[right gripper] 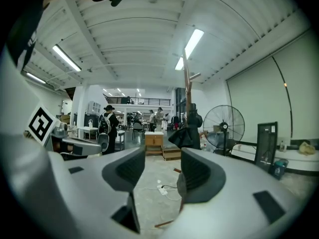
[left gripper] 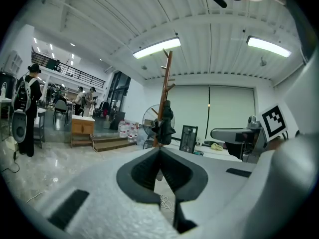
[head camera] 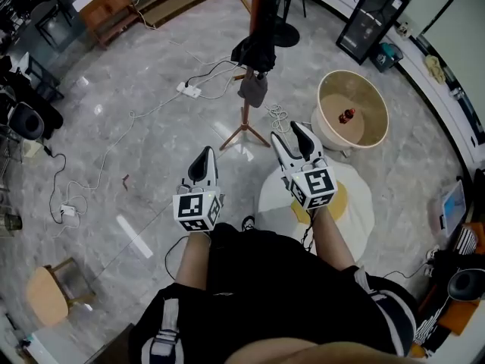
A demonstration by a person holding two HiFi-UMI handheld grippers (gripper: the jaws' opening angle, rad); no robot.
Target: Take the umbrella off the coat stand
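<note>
**Umbrella (head camera: 255,51) on the stand, out of reach: approach incomplete**

The umbrella, a dark folded bundle, hangs on the coat stand (head camera: 257,6), well apart from both grippers.

- Left gripper (head camera: 203,160): jaws together, empty.
- Right gripper (head camera: 289,132): jaws part-way apart, nothing between them.

Judgement: the step in hand is the approach.

Recommended: step clear of the power strip (head camera: 190,91) and its leads near the stand's foot. Face the bundle squarely and bring the right gripper level with it. Grip its firm body, not loose fabric, and lift it free of the hook before drawing back.

Bare floor (head camera: 151,150) leads to the coat stand (head camera: 258,6); cables (head camera: 198,78) left, tub (head camera: 367,131) right
</note>
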